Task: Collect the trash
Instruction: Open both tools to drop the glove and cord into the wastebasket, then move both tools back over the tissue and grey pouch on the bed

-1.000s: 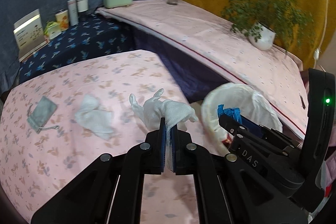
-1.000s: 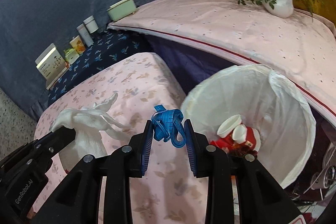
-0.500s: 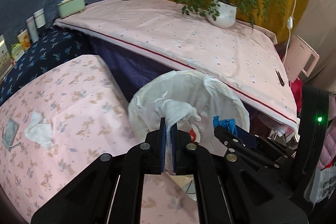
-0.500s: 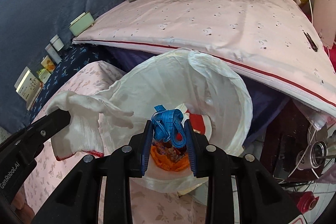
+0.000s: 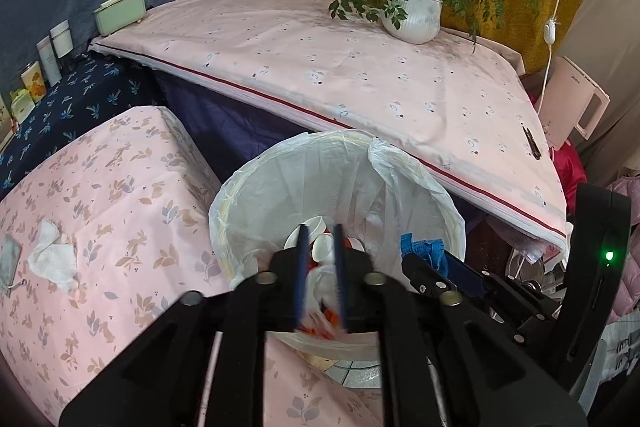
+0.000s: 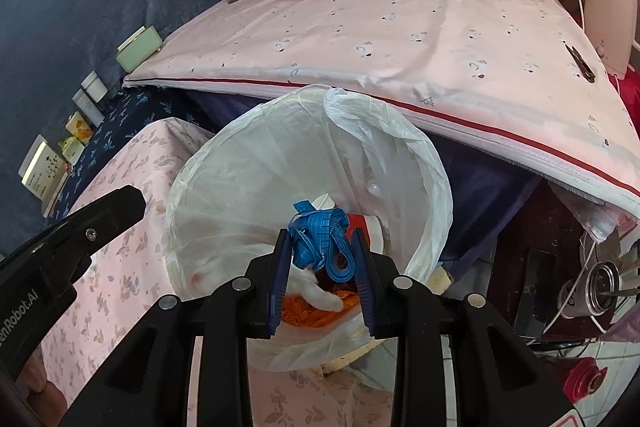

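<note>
Left gripper [image 5: 319,239] over the lined bin [image 5: 248,195], jaws just parted, nothing between them; white glove [image 6: 316,291] lies in the bin. Right gripper [image 6: 322,241] clamped on blue tape [image 6: 320,235], above bin.

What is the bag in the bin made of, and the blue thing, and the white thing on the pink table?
The bag looks like thin plastic: see-through, shiny, crinkled at the rim. The blue thing, squeezed in the right tongs, seems a bendy tape, perhaps plastic or coated cloth; it loops and shows fine marks. The white thing looks like soft paper tissue, dull and crumpled.
</note>
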A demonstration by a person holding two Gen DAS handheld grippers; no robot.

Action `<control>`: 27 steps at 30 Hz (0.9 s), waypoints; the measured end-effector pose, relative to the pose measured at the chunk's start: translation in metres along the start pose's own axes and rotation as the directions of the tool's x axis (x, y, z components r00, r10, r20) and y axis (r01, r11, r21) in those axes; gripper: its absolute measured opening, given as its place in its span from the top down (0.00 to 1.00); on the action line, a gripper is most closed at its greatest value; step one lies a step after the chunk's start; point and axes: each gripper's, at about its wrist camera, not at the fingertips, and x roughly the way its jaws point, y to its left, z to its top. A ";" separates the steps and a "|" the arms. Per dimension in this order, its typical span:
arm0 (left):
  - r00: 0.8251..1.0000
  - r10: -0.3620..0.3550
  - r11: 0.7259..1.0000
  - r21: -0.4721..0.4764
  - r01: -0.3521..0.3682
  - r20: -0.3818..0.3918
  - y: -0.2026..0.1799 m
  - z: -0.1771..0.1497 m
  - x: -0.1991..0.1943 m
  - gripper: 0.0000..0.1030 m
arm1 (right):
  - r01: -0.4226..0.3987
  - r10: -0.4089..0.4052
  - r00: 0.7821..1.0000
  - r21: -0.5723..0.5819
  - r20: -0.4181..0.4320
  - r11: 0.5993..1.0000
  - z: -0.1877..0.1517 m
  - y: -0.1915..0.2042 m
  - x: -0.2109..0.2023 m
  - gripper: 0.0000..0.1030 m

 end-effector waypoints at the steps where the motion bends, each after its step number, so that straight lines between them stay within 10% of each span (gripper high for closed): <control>1: 1.000 0.005 1.000 -0.009 -0.005 0.003 0.002 0.000 0.000 0.63 | 0.001 -0.001 1.000 -0.001 0.000 1.000 0.000 0.000 0.001 0.71; 3: 1.000 0.015 1.000 -0.019 -0.015 0.020 0.004 0.000 -0.002 0.49 | 0.001 -0.001 1.000 0.001 0.003 1.000 0.001 0.000 0.001 0.70; 27: 0.989 0.134 0.985 -0.116 -0.127 0.055 0.069 -0.017 -0.027 0.31 | -0.005 0.007 0.999 -0.041 0.036 0.999 0.004 0.037 -0.013 0.43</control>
